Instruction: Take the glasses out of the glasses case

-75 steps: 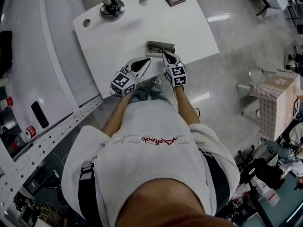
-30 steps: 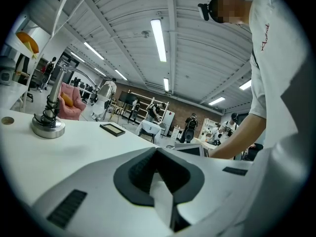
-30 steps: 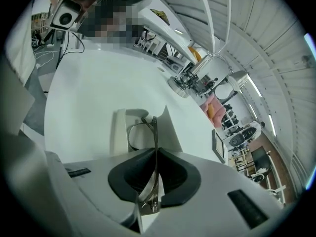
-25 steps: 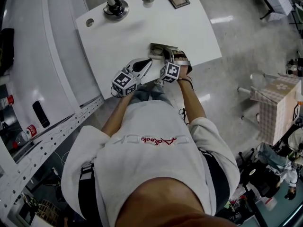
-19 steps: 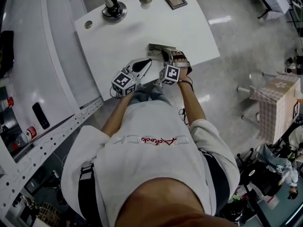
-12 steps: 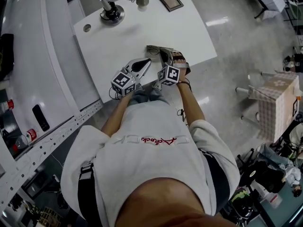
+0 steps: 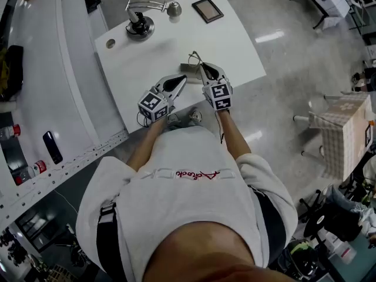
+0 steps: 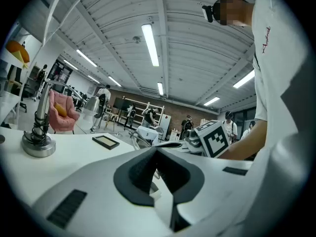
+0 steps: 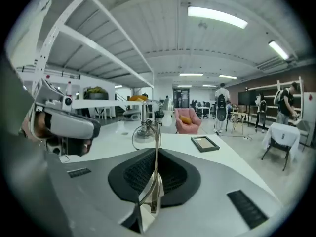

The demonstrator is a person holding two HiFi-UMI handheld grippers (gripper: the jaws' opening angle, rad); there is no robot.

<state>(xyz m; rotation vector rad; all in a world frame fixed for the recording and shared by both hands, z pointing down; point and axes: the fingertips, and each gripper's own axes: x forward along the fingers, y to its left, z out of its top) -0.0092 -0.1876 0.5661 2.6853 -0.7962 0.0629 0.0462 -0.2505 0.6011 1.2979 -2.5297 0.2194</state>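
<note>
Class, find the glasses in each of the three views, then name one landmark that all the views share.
Head view: glasses upper centre, held above the white table.
Left gripper view: glasses a small wire shape at centre, just above the jaws.
Right gripper view: glasses centre, upright, pinched between the jaws.
Shared landmark: dark picture frame on the table.

head view steeply down on white table point(image 7: 164, 46); both gripper views low across it, framed picture point(image 7: 208, 9) shared

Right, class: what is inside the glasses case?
The glasses are out, pinched in the right gripper above the glasses case. Its inside cannot be made out: small in view, partly covered by that gripper.
</note>
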